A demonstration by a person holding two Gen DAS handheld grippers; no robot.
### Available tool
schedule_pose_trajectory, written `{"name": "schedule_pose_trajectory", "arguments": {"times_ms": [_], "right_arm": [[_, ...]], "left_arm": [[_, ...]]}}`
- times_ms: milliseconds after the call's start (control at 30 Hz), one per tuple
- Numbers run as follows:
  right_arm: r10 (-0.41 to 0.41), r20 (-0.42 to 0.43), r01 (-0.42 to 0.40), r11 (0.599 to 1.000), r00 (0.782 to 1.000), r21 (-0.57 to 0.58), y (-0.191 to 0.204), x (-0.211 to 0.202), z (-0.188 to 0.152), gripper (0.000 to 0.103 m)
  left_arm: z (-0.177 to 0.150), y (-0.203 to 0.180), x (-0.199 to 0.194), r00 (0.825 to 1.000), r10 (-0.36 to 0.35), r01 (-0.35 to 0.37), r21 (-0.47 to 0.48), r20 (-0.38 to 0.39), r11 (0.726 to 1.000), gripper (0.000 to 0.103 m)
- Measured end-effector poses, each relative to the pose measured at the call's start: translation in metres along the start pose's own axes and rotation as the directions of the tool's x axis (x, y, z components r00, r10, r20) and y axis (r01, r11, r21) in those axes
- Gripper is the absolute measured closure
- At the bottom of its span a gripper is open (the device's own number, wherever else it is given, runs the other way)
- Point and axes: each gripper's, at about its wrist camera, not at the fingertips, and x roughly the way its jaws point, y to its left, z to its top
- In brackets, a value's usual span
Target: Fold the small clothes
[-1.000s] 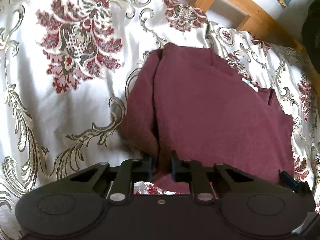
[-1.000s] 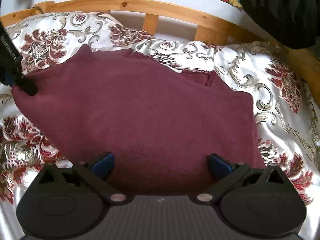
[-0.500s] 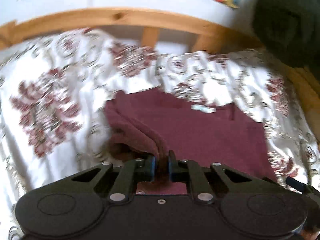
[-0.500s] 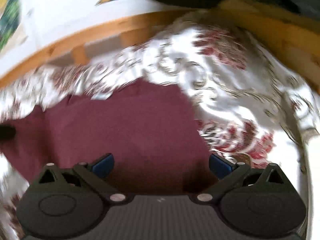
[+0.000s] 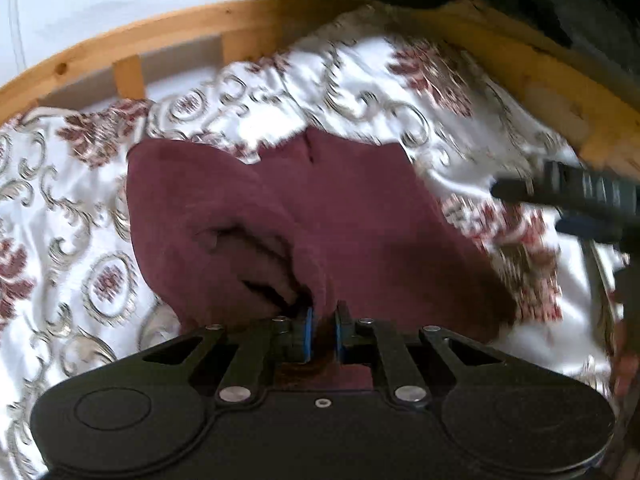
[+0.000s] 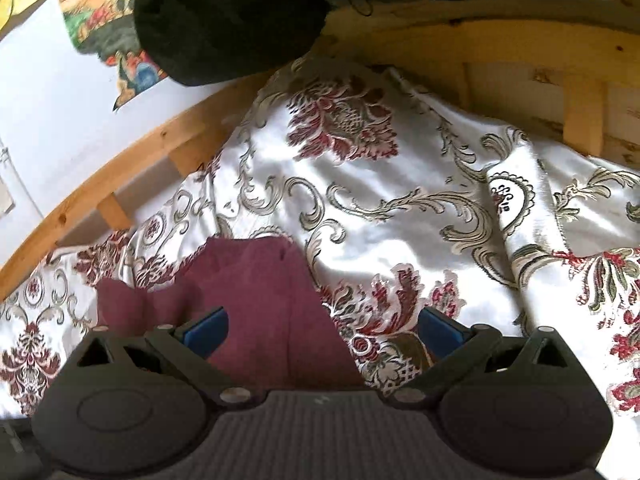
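Around the work I see a bed covered by a white floral bedspread, ringed by a curved wooden bed frame that runs across the top of both views. A dark garment hangs over the frame at upper centre of the right wrist view, next to a colourful print on the wall at upper left.

The maroon garment lies on the bedspread in the middle of the left wrist view, bunched and partly lifted on its left side. My left gripper has its fingers drawn narrow, pinching a fold of that garment at lower centre. At the right edge of that view, the right gripper appears blurred, hovering over the bedspread beside the garment; nothing stands between them.

From the right wrist view, my right gripper has its fingers spread wide and holds nothing; the garment's right edge passes between them, with the bedspread filling the right half of the gap. This view shows the garment only as a narrow strip at lower left, while the left wrist view shows most of it. The left gripper does not appear in the right wrist view.
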Motion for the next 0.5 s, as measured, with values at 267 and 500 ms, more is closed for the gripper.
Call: {"name": "schedule_pose_trajectory", "arguments": {"times_ms": [267,500], "right_arm": [[-0.029,-0.02,0.028,0.999,0.999,-0.021,0.005,0.01,-0.007,0.0],[-0.052,-0.041,0.051,0.998,0.998,-0.039,0.01,0.019,-0.016,0.0]], "left_arm": [[-0.011,0.007,-0.015,0.996,-0.089,0.087,0.078,0.029,0.993,0.054],[-0.012,-0.003,-0.052,0.978,-0.204,0.19,0.192,0.055,0.963,0.012]]}}
